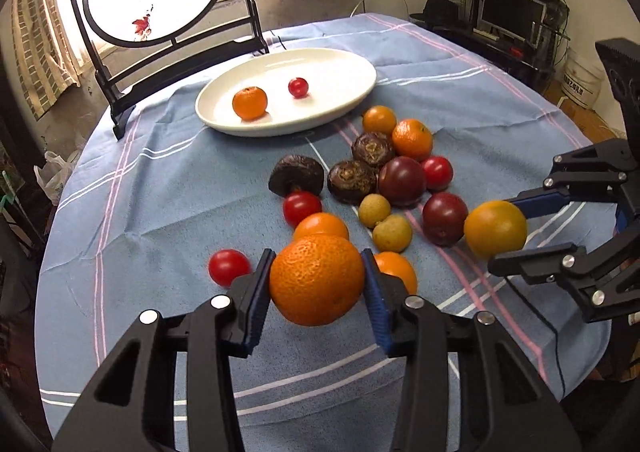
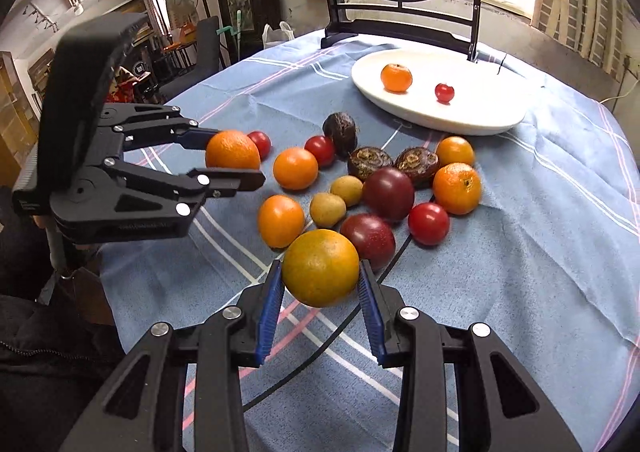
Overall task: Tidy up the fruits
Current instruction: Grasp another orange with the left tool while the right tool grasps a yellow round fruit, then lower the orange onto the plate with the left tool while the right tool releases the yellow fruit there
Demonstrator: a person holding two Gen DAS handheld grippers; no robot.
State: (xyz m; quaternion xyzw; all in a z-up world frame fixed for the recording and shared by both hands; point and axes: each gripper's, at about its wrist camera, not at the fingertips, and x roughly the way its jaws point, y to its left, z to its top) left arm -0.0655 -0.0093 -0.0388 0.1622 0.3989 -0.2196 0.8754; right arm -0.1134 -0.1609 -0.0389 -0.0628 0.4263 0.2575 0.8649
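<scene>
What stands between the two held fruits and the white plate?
The pile of loose fruits lies on the cloth between both grippers and the white plate. The left gripper holds an orange, the right gripper a yellowish orange; both look lifted, so carrying them above the pile seems free.

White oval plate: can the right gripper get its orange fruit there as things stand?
Probably yes. The right gripper is shut on the yellow-orange round fruit, held above the pile, and the white oval plate beyond holds only a small orange and a red cherry tomato, leaving bare space.
</scene>
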